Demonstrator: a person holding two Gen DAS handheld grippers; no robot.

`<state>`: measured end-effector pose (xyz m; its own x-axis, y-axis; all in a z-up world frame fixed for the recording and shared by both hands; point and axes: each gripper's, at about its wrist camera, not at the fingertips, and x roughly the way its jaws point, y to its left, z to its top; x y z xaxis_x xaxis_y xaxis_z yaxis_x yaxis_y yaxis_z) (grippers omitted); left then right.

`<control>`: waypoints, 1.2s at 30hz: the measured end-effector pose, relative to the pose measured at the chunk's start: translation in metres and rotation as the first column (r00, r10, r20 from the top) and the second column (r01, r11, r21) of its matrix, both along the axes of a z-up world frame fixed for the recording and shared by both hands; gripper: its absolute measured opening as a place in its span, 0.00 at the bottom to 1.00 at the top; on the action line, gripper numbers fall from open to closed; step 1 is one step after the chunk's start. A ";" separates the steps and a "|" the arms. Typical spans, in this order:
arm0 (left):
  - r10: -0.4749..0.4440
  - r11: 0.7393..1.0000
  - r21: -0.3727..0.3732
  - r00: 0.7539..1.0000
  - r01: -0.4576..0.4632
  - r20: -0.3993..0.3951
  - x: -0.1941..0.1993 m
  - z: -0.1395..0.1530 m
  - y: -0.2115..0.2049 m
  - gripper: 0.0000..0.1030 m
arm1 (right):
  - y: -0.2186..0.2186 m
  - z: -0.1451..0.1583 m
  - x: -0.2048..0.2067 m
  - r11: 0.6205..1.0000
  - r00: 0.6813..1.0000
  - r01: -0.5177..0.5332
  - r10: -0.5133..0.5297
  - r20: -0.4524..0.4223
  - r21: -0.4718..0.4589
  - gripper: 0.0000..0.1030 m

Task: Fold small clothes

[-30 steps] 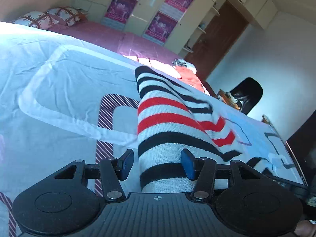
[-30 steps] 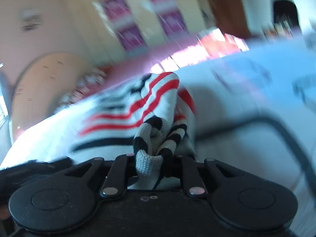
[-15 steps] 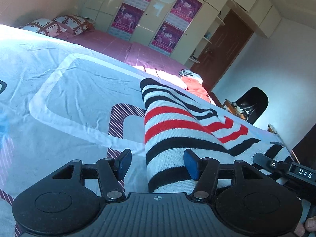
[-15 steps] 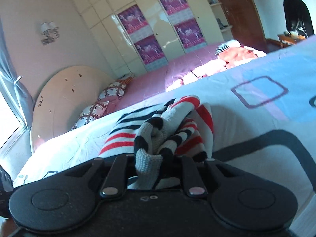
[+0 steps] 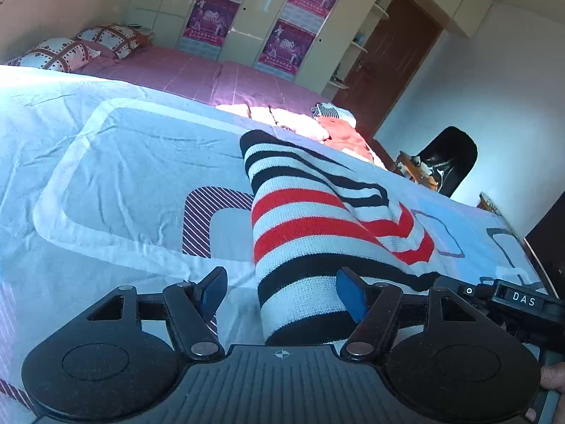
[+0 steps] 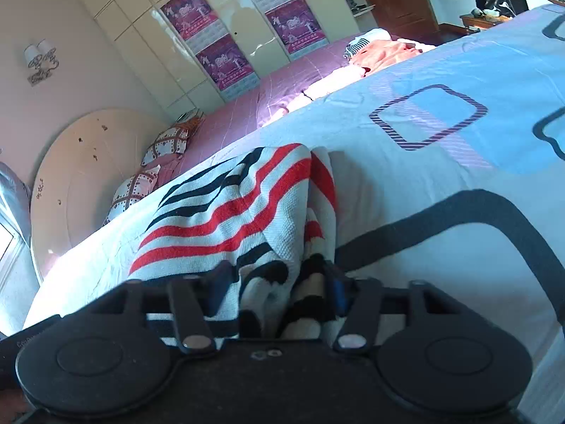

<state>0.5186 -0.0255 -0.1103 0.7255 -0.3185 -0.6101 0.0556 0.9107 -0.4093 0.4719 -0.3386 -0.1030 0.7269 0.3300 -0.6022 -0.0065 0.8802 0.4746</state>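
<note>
Stripes of red, black and white on a pale blue patterned bed

The knitted garment [image 5: 310,226] is white with broad black bands and two bright red bands; in the right wrist view the same stripes run slantwise [image 6: 229,212]. The bedsheet [image 5: 116,162] is light blue with white-bordered grey-blue rounded squares and a purple-and-white hatched one. The far bed cover [image 5: 183,74] is pink-mauve, its pillows [image 5: 67,51] white with dark red checks. The wardrobe [image 6: 169,49] is cream with magenta posters. The left gripper [image 5: 280,291] is black with blue pads.

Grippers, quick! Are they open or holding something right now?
Left gripper: open, fingers spread, striped sweater lying between them, not pinched.
Right gripper: open, fingers apart around the sweater's bunched edge, no longer clamping it.
</note>
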 end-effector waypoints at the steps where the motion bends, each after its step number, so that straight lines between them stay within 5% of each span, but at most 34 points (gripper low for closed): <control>1: 0.006 1.000 -0.015 1.000 -0.006 -0.006 0.002 -0.001 0.001 0.66 | 0.002 -0.001 0.004 1.000 1.000 -0.015 0.015 0.002 -0.013 0.27; 3: 0.012 1.000 -0.021 1.000 -0.012 -0.006 0.004 -0.001 0.000 0.66 | 0.001 0.001 0.009 0.999 0.999 -0.038 0.038 0.003 -0.015 0.23; 7: 0.004 1.000 0.002 1.000 -0.004 0.006 0.003 -0.001 -0.008 0.66 | -0.001 0.017 -0.015 0.998 0.987 -0.038 0.045 0.151 -0.049 0.22; 10: -0.012 1.000 0.013 1.000 0.012 -0.011 0.006 -0.006 -0.013 0.66 | 0.002 -0.012 -0.008 0.995 0.999 -0.009 0.013 0.036 -0.103 0.24; 16: -0.009 1.000 0.027 0.997 0.007 0.080 0.015 0.015 -0.007 0.66 | -0.026 0.005 0.001 0.999 0.990 0.037 -0.035 0.134 -0.016 0.36; 19: -0.016 1.000 -0.008 0.996 0.017 0.086 0.042 0.020 -0.003 0.66 | -0.054 -0.001 0.039 0.989 0.996 0.046 -0.056 0.071 0.137 0.32; 25: -0.078 0.997 -0.023 0.997 0.077 -0.005 0.099 0.002 -0.012 0.66 | -0.049 -0.024 0.100 0.979 0.998 -0.070 0.069 0.011 0.190 0.27; 28: -0.061 0.998 0.023 0.998 0.061 -0.032 0.106 -0.010 -0.020 0.62 | -0.036 -0.019 0.102 0.996 0.996 -0.058 0.054 0.067 0.065 0.09; 30: -0.041 0.998 0.051 0.999 0.041 0.000 0.100 -0.011 -0.024 0.55 | -0.010 -0.005 0.082 0.981 0.974 -0.063 0.100 0.203 -0.183 0.09; 32: -0.036 0.993 0.111 0.999 0.034 0.011 0.096 -0.014 -0.034 0.55 | 0.010 -0.011 0.074 0.942 0.966 -0.056 0.134 0.219 -0.331 0.09; 36: -0.041 0.993 0.115 0.999 0.041 -0.001 0.094 -0.011 -0.033 0.60 | 0.000 -0.022 0.086 0.966 0.987 -0.078 0.110 0.116 -0.248 0.18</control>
<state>0.6131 -0.0585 -0.1216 0.7142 -0.2758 -0.6433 0.0943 0.9486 -0.3021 0.5576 -0.3384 -0.1254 0.7756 0.2563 -0.5769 -0.1410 0.9611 0.2374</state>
